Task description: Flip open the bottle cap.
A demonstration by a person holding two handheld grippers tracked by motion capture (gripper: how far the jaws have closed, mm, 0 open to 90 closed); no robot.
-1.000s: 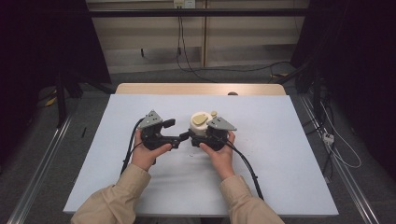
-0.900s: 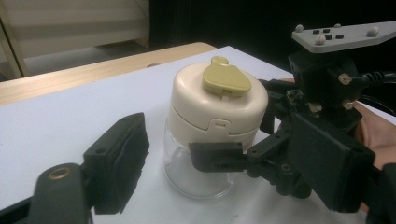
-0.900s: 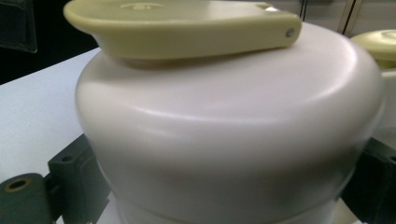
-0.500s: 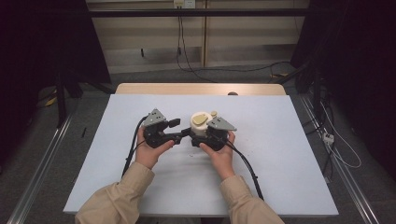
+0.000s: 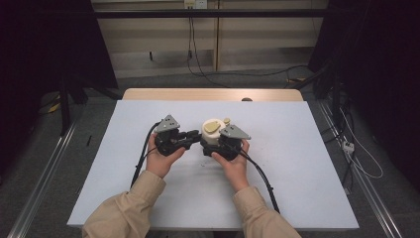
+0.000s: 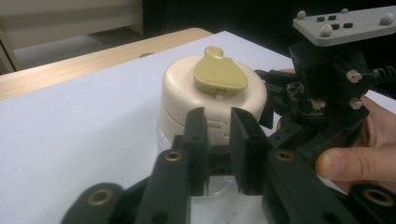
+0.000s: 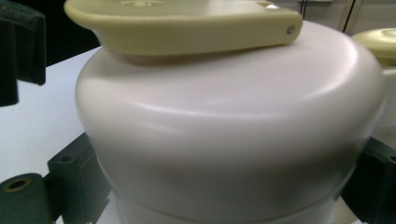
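1. One cream container [image 5: 212, 135] with an olive flip lid [image 6: 219, 73] stands on the white desk [image 5: 297, 163], centre.
2. Right tongs [image 5: 218, 145] clasp its body from 5 o'clock.
3. Left tongs [image 6: 218, 140], narrowly parted, meet its side tab from 9 o'clock.
4. Judgement: lid still seated; opening apparently remains.

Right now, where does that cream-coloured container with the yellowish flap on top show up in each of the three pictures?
High view: the cream container sits mid-table, between the two grippers.
Left gripper view: it stands upper centre, just beyond that gripper's jaws.
Right gripper view: its cream lid spans nearly the whole frame, a dark jaw at each lower corner.
Shared landmark: the yellowish flap on top.
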